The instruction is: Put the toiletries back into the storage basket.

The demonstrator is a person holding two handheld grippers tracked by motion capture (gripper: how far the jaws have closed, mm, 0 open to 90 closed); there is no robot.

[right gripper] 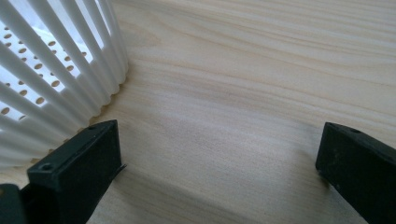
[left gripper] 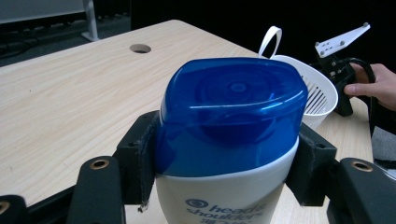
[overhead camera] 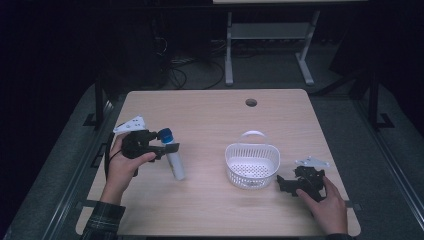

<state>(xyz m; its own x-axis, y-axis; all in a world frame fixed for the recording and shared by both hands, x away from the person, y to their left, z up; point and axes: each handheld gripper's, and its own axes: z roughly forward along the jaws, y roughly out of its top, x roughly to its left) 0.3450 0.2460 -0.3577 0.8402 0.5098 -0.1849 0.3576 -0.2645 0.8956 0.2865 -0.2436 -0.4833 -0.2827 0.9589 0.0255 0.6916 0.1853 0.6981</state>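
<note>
Clamped in the left hand-held gripper, a blue-capped bottle is held at the table's nine o'clock. At four o'clock, the right hand-held gripper is rested spread wide and empty beside a basket.

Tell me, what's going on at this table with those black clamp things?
A person sits at a wooden table with a hand-held gripper in each hand. The left gripper is clamped on a white shampoo bottle just under its blue cap. The right gripper rests on the table with its jaws open and nothing between them, right beside a white plastic basket, which looks empty.
</note>
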